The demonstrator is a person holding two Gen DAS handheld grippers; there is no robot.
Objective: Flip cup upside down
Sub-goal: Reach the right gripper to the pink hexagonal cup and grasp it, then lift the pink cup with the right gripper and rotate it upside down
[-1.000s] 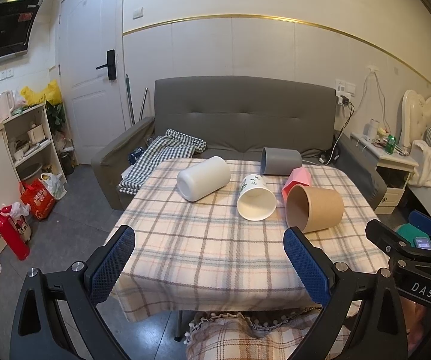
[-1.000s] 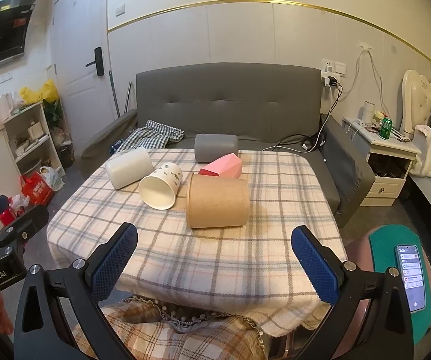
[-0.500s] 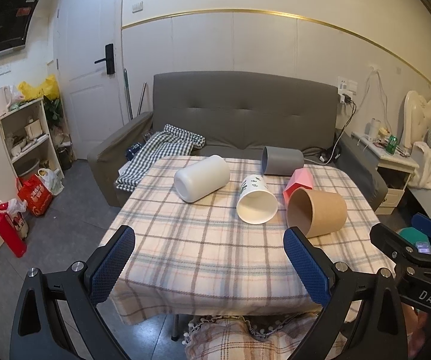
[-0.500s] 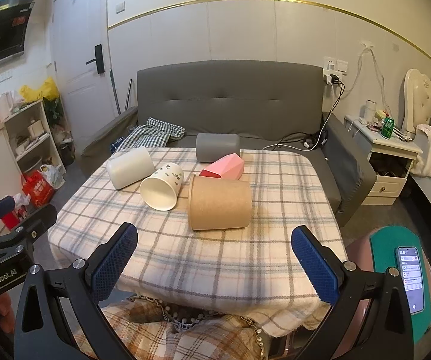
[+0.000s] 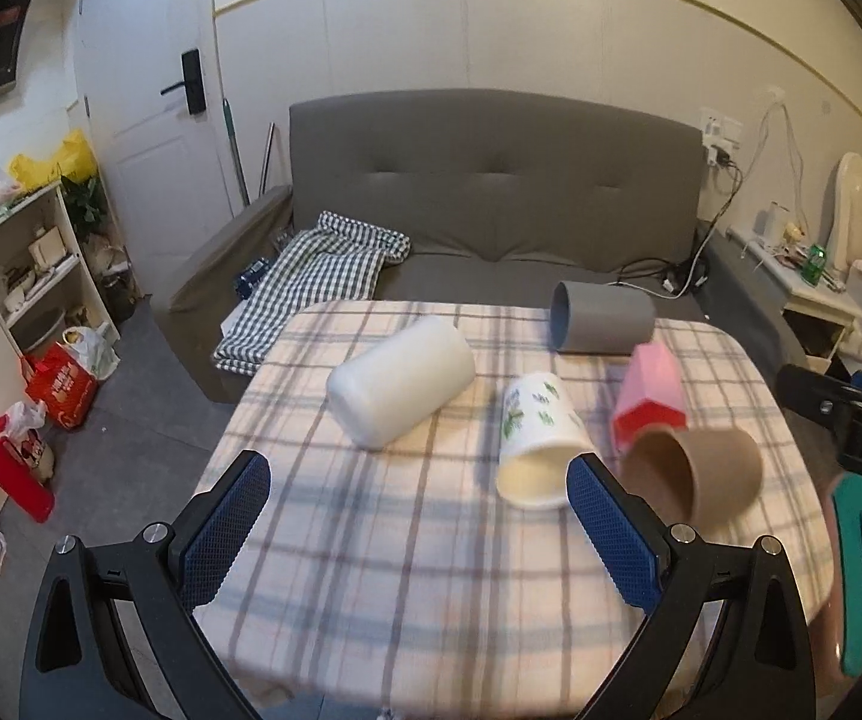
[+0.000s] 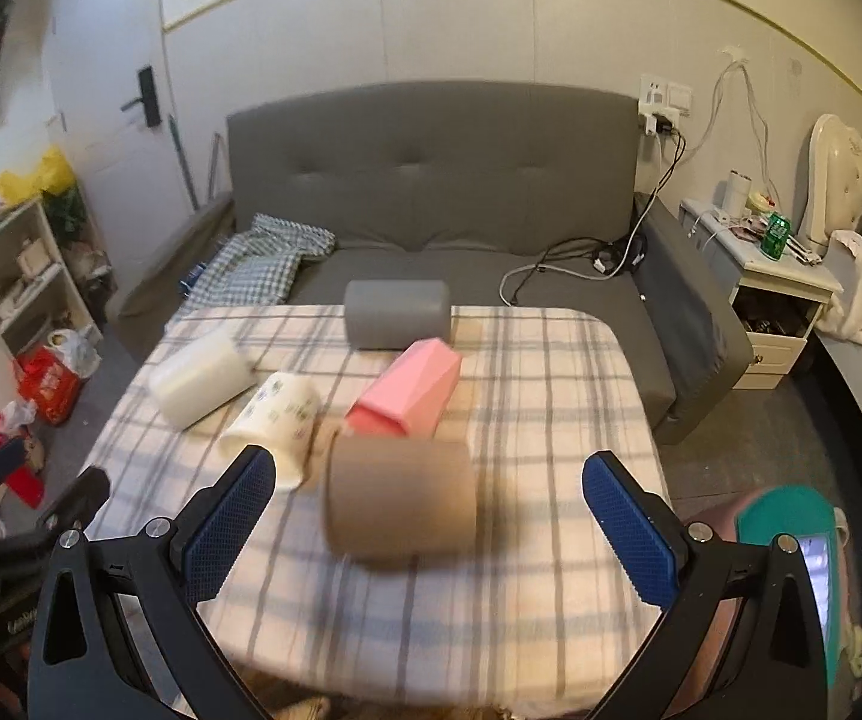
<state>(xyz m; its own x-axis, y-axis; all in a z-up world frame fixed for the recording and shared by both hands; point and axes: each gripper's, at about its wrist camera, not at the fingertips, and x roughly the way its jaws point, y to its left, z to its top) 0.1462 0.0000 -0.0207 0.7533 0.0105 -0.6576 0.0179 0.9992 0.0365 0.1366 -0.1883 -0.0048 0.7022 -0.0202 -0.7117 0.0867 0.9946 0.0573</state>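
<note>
Several cups lie on their sides on the checked tablecloth: a white cylinder, a leaf-printed paper cup, a brown cup, a pink faceted cup and a grey cup. My left gripper is open and empty over the near table, short of the white and paper cups. My right gripper is open and empty, its fingers either side of the brown cup, which is blurred. The pink cup, paper cup, white cylinder and grey cup lie beyond.
A grey sofa with a checked cloth stands behind the table. Shelves and bags are at the left, a nightstand and bed at the right. A teal phone holder sits at the near right.
Both grippers have moved forward and over the table. The cups look larger and closer. The right gripper now frames the brown cup. Both stay open.
</note>
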